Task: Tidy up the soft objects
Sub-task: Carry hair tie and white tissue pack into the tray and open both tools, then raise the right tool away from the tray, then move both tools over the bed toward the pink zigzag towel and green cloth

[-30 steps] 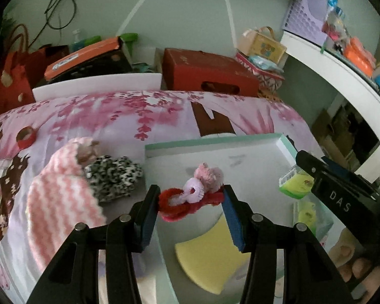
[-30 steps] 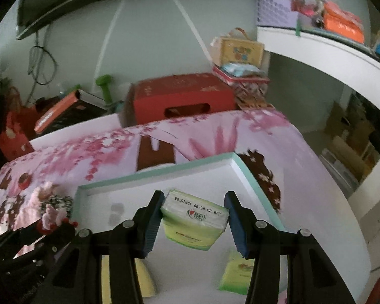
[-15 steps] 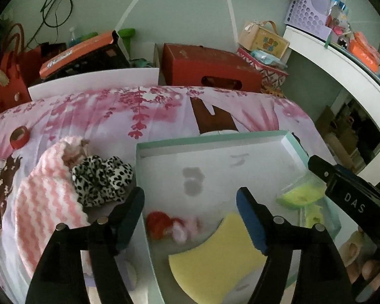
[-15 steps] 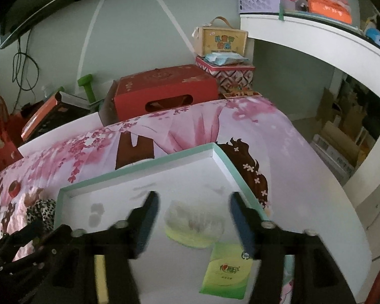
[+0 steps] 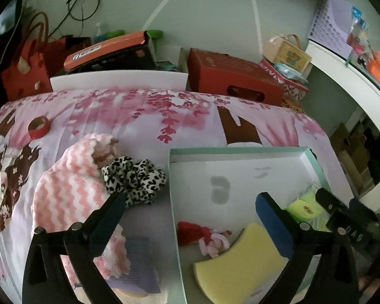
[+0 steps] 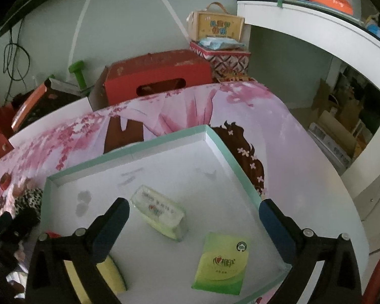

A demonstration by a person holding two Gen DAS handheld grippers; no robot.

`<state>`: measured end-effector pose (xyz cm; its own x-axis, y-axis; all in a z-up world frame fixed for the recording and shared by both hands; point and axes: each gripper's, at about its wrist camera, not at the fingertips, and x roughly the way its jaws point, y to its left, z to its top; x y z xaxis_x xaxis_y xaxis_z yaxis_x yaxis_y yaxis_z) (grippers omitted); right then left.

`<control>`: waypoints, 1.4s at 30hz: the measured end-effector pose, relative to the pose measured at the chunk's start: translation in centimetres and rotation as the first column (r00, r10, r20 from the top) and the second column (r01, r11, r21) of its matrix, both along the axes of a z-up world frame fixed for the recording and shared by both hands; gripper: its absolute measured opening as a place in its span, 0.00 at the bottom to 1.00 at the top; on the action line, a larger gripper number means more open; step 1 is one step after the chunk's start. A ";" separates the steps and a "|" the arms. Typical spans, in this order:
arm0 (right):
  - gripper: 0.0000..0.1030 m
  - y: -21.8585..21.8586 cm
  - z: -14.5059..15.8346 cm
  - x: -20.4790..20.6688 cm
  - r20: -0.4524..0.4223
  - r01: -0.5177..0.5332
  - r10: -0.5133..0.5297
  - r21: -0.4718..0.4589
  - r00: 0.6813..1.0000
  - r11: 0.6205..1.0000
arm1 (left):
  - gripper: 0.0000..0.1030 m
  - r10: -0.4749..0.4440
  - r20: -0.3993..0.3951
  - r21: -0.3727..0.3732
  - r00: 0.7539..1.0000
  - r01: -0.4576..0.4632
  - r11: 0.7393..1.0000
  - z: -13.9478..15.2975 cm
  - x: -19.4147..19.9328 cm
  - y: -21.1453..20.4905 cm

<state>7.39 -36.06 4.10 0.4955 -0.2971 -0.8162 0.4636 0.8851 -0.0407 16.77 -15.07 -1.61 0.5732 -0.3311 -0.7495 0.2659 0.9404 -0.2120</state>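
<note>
A shallow white box with a teal rim lies on the flowered cloth. Inside it rest a red and pink hair tie, a yellow sponge and two green tissue packs. My left gripper hangs above the box's left edge, its jaws opening wide with nothing between the pads; the hair tie lies below them. My right gripper is over the box with its jaws opening, the nearer tissue pack lying loose below. A leopard-print scrunchie and a pink striped towel lie left of the box.
A red tape roll sits on the cloth at far left. Behind the table stand a red carton, an orange-lidded box, a red bag and a white shelf on the right.
Both grippers opened wide. The hair tie dropped from the left one into the box, and the tissue pack dropped from the right one onto the box floor.
</note>
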 end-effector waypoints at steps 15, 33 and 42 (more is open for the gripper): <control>1.00 0.7 -0.4 0.4 -0.001 -0.048 0.048 0.027 0.999 0.998 | 1.00 0.023 0.025 -0.010 0.999 -0.022 1.000 0.5 -0.2 0.9; 1.00 0.6 0.4 0.1 0.102 -0.071 0.055 0.158 0.993 0.985 | 1.00 0.092 0.015 -0.084 0.996 -0.090 0.992 2.0 -0.7 4.5; 1.00 3.9 1.6 0.9 0.184 -0.200 0.169 0.162 0.968 0.966 | 1.00 0.229 -0.017 0.008 0.973 -0.229 0.973 2.3 -0.9 9.1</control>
<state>8.25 -32.19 5.74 0.6619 -0.0450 -0.7483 0.2781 0.9417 0.1893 15.84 -5.95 0.64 0.6200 -0.1875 -0.7619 0.0392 0.9772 -0.2086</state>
